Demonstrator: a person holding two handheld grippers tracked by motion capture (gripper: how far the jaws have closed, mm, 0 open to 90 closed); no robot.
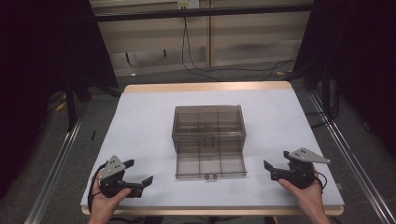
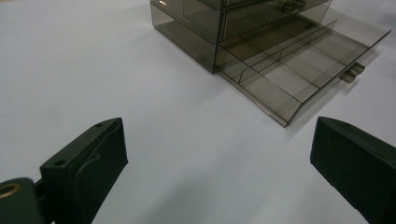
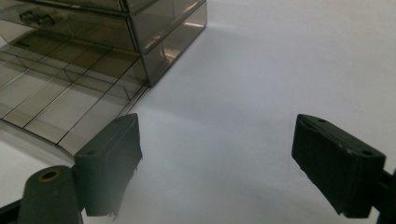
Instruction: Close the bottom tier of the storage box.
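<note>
Smoked-transparent drawer box [image 1: 208, 122] at frame centre on white table [image 1: 140, 121]. Bottom drawer [image 1: 210, 165] pulled out toward frame bottom, split into compartments by dividers, small handle on front edge. Left gripper [image 1: 140, 173] lower left, jaws wide apart, nothing between. Right gripper [image 1: 275, 166] lower right, likewise released, well apart from box.

In the left gripper view the smoky transparent plastic drawer box [image 2: 243, 28] is cut off by the top edge. In the right gripper view its pulled-out divided bottom drawer [image 3: 51, 88] runs off the left edge. In the high view the small dark drawer handles [image 1: 210, 177] are too small to make out.
</note>
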